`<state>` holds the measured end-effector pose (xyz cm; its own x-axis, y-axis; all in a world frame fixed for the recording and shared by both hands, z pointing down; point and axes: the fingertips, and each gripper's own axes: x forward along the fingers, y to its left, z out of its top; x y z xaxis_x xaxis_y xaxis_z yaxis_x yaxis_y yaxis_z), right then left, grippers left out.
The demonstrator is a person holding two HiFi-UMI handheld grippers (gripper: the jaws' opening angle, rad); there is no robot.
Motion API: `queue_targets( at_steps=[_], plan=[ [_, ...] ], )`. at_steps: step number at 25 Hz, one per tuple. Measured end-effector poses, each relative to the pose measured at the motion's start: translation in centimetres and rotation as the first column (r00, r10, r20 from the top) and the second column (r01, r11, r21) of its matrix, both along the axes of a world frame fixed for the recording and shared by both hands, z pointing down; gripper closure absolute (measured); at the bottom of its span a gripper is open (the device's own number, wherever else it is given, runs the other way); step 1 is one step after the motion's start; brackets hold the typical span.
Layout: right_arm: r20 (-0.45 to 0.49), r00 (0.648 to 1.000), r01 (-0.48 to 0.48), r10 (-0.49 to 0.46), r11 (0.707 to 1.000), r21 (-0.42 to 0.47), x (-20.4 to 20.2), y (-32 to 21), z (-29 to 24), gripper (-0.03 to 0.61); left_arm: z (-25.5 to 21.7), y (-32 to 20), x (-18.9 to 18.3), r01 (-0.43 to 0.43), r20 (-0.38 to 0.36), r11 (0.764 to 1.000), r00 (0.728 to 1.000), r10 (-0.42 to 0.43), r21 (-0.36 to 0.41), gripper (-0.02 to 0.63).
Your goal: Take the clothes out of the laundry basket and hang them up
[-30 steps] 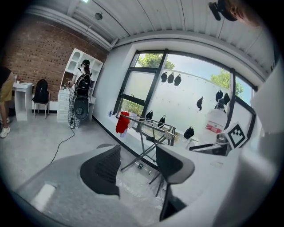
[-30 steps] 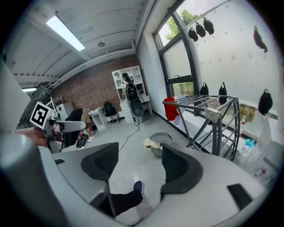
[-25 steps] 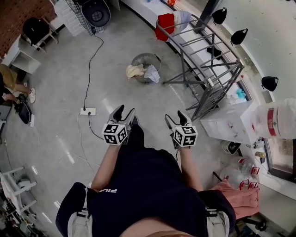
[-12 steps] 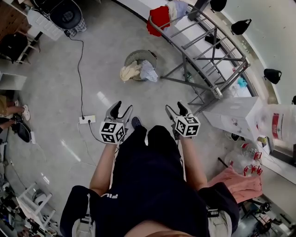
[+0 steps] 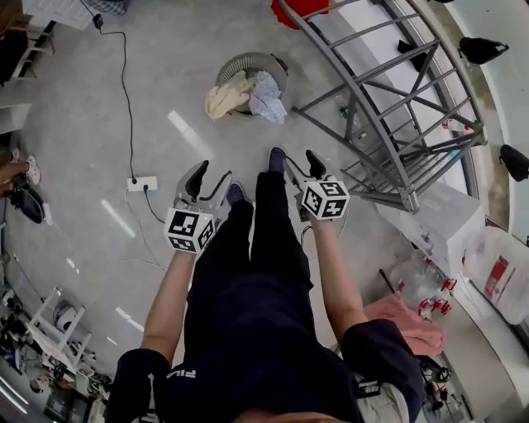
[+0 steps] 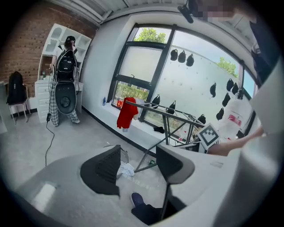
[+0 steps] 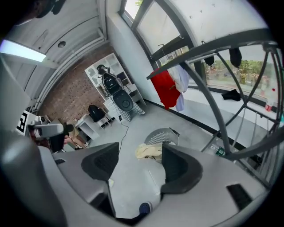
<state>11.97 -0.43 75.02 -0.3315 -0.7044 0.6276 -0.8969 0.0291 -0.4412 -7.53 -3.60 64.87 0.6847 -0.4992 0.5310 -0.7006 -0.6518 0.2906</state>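
Head view, with both gripper views. The laundry basket (image 5: 250, 57) stands on the floor at about twelve o'clock from the person, well apart from both grippers, and neither has reached it yet. Over its rim hang a cream garment (image 5: 224, 94) at the seven o'clock side and a pale blue-white garment (image 5: 267, 97) at five o'clock. The drying rack (image 5: 387, 124) stands at two o'clock, with a red garment (image 5: 296, 7) already on its far end. The left gripper (image 5: 208, 181) and the right gripper (image 5: 302, 167) are held forward and tilted downward. In each gripper view the jaws stand wide apart with only floor and the distant basket between them, so neither holds anything. The clothes are judged light, limp and easily bunched. They should not slip from ribbed pads, but they will drape and may drag a neighbouring piece along. The best hold is probably a raised fold of the cream garment where it overhangs the rim, clear of the basket wall.
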Motion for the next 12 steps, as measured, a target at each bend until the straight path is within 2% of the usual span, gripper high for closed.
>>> queue_targets(
  at_steps=[2, 5, 12],
  plan=[
    [-0.003, 1.000, 0.027, -0.027, 1.000, 0.009, 0.4, -2.5, 3.4, 0.275, 1.7, -1.6, 0.8, 0.019, 0.003, 1.000, 1.000, -0.019, 0.003, 0.374],
    [0.006, 0.998, 0.059, -0.059, 0.998, -0.023, 0.7, -5.2, 9.6, 0.276, 4.8, -3.1, 1.3, 0.062, 0.007, 0.998, 0.998, -0.062, -0.020, 0.374],
    [-0.035, 0.996, 0.084, -0.087, 0.993, -0.077, 2.6, -8.6, 23.8, 0.295, 13.1, -5.5, 2.1, 0.170, -0.001, 0.981, 0.985, -0.171, -0.097, 0.374]
  ],
)
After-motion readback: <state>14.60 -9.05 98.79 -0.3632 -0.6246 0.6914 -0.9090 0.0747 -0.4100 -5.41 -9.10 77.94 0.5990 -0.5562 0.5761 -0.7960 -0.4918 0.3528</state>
